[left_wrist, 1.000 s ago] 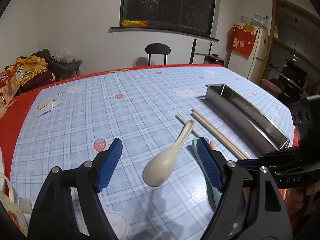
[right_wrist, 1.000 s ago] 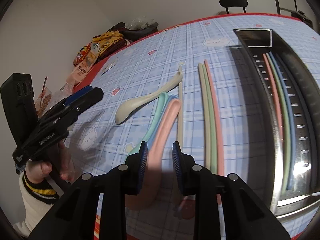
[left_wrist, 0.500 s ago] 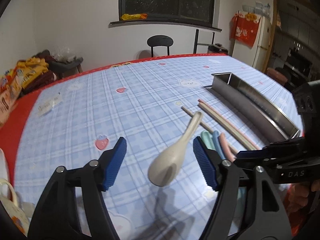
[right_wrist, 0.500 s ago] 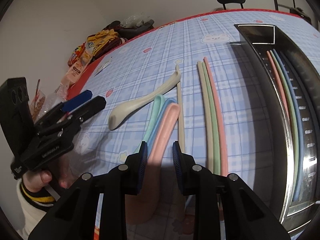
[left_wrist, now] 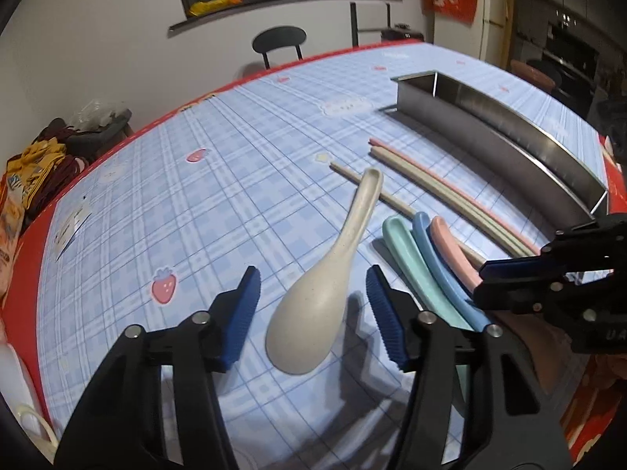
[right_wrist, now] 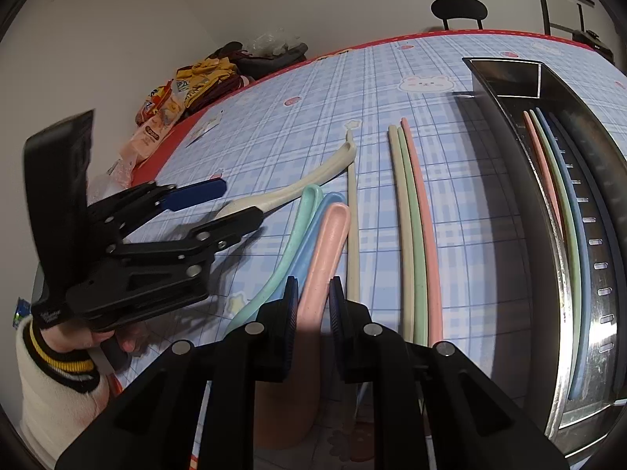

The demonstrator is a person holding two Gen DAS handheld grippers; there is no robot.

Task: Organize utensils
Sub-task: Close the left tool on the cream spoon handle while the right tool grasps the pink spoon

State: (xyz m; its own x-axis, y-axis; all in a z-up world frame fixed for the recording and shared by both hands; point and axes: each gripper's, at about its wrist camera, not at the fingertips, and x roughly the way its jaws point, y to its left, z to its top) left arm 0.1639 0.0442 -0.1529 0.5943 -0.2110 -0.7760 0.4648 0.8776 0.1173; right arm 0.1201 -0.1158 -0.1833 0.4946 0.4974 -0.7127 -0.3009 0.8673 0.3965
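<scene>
A cream spoon (left_wrist: 327, 274) lies on the blue plaid tablecloth, its bowl between the open jaws of my left gripper (left_wrist: 313, 313). Mint (left_wrist: 407, 252), blue (left_wrist: 437, 258) and pink (left_wrist: 450, 244) spoons lie side by side to its right. My right gripper (right_wrist: 311, 307) is shut on the pink spoon (right_wrist: 327, 246) at its handle. Cream, mint and pink chopsticks (right_wrist: 413, 215) lie beside the steel tray (right_wrist: 588, 180), which holds several more chopsticks (right_wrist: 556, 180). One cream chopstick (right_wrist: 352, 227) lies under the spoons.
The steel tray (left_wrist: 505, 137) runs along the table's right side. Snack bags and clothes (right_wrist: 188, 90) are piled off the far left edge. A paper tag (left_wrist: 72, 221) lies near the left edge. A black chair (left_wrist: 279, 41) stands beyond the table.
My left gripper has moved forward and right around the cream spoon's bowl, its jaws narrowing a little. The right gripper stays closed on the pink spoon.
</scene>
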